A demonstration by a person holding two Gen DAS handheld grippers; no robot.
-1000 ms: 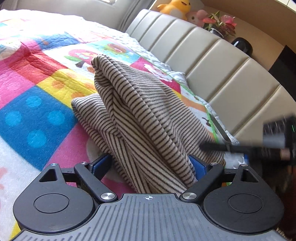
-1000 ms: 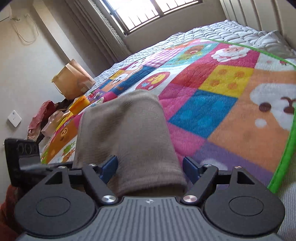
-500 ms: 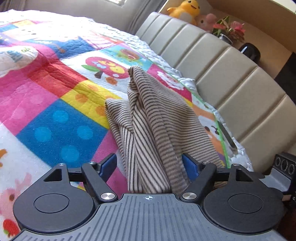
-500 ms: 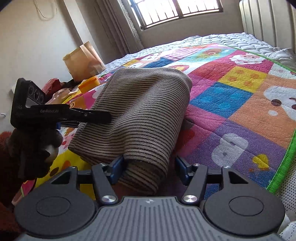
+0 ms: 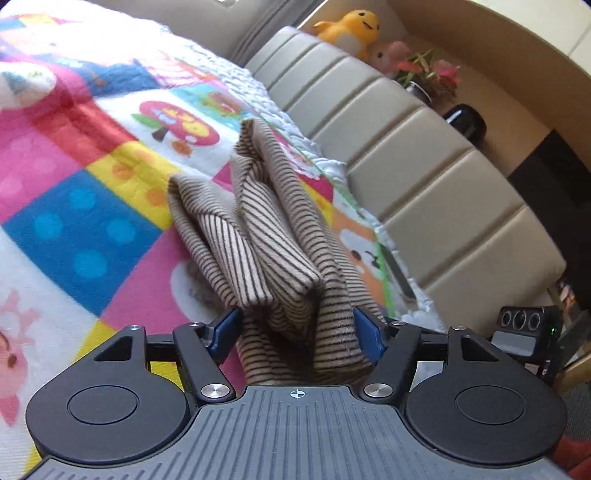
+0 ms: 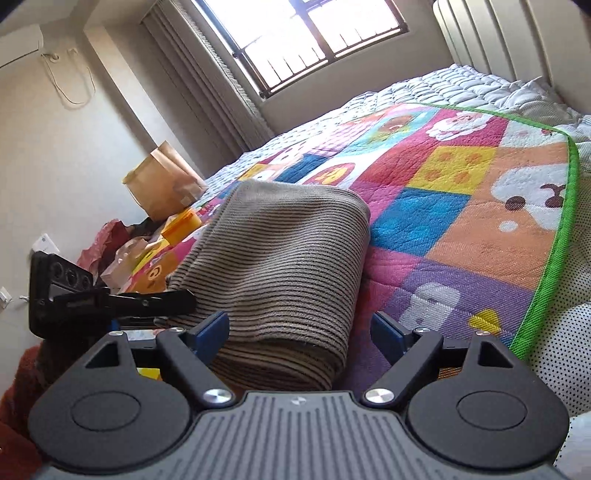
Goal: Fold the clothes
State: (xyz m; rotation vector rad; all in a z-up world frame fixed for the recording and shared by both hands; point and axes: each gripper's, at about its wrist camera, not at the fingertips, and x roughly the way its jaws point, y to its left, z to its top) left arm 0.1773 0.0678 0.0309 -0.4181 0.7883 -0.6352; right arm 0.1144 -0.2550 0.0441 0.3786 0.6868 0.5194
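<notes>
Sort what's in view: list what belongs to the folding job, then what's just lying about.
Job:
striped garment
left gripper
right gripper
patchwork quilt, the folding surface

Lying about:
yellow plush toy
potted flowers
paper bag
headboard

- striped garment (image 5: pixel 280 236) is way more bunched now — a second ago it fanned out wide from the left gripper (image 5: pixel 295 328), now it's a narrow stacked fold
- right gripper (image 6: pixel 299 332) jaws are wider — there's a clear gap on the right side of the cloth
- left gripper shows up in the right wrist view, tip touching the fold's left edge
</notes>
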